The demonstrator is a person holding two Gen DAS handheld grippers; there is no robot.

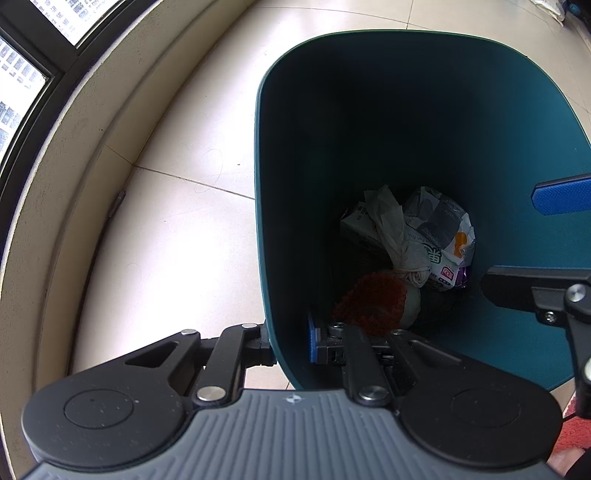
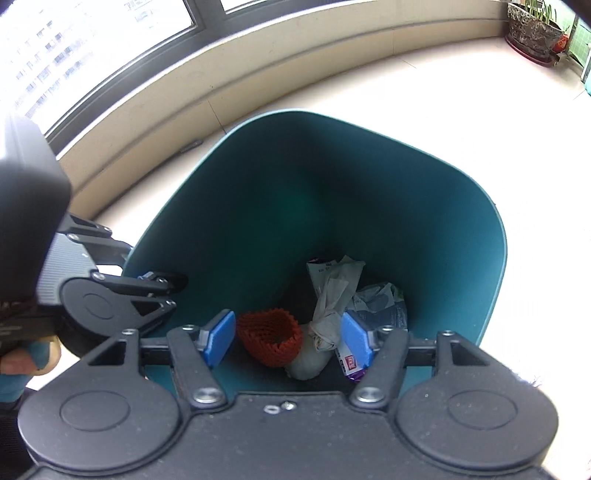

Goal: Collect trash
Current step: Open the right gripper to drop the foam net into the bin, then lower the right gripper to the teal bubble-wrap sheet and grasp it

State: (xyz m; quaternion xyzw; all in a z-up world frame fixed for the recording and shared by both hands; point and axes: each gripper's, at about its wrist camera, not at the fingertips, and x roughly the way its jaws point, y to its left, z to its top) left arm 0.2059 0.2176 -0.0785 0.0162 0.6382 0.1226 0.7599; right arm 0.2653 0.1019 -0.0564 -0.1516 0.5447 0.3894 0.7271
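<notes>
A teal waste bin (image 1: 332, 110) (image 2: 229, 206) stands on the tiled floor. My left gripper (image 1: 288, 343) (image 2: 147, 284) is shut on the bin's near wall, one finger outside and the blue-padded one inside. At the bottom of the bin lie a red foam net (image 1: 369, 302) (image 2: 269, 339), a crumpled tissue (image 1: 391, 229) (image 2: 332, 295), a printed wrapper (image 1: 443, 236) (image 2: 380, 306) and a pale round lump (image 2: 306, 363). My right gripper (image 2: 288, 338) (image 1: 535, 242) hangs open above the bin's mouth. Its blue pads (image 2: 221, 336) hold nothing.
A cream ledge (image 1: 74, 166) (image 2: 221, 85) under a dark-framed window curves past the bin. Pale floor tiles (image 1: 177, 221) surround it. A potted plant (image 2: 532, 29) stands far right. A person's hand (image 2: 22, 362) holds the left gripper.
</notes>
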